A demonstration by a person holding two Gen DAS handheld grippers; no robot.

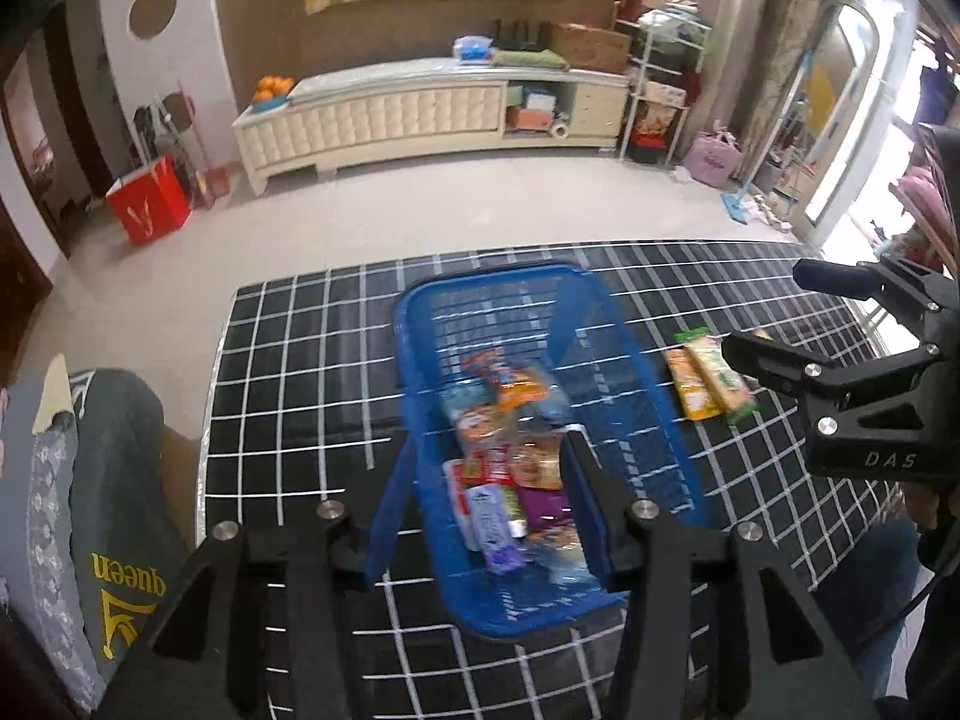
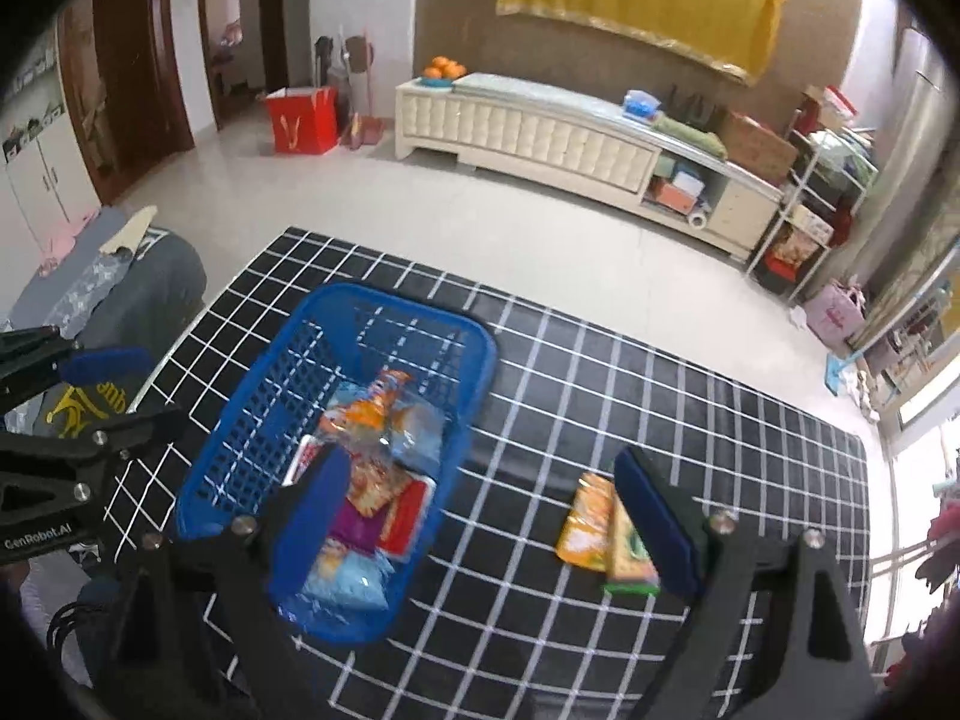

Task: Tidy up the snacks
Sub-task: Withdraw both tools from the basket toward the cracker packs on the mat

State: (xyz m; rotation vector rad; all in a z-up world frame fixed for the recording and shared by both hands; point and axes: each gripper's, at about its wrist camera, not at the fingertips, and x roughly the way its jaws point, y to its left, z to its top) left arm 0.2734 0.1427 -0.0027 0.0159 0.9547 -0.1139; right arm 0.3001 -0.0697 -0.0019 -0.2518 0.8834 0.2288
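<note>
While most snacks already lie heaped in the blue basket (image 2: 480, 354), two flat packets (image 2: 606, 534) remain on the counter (image 2: 750, 420) just beside it. Both the right gripper (image 2: 480, 516) and the left gripper (image 1: 474, 516) hang open and empty. Next, probably, comes pinching a thin, crinkly wrapper off the grid-patterned cloth. The basket is rigid plastic lattice.

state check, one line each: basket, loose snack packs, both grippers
blue basket: upright on the grid cloth, holding a pile of snack packets.
orange packet: flat on the cloth, outside the basket, touching the green one.
green packet: flat on the cloth beside it.
left gripper: open, nothing held, above the basket.
right gripper: open wide, nothing held.
</note>
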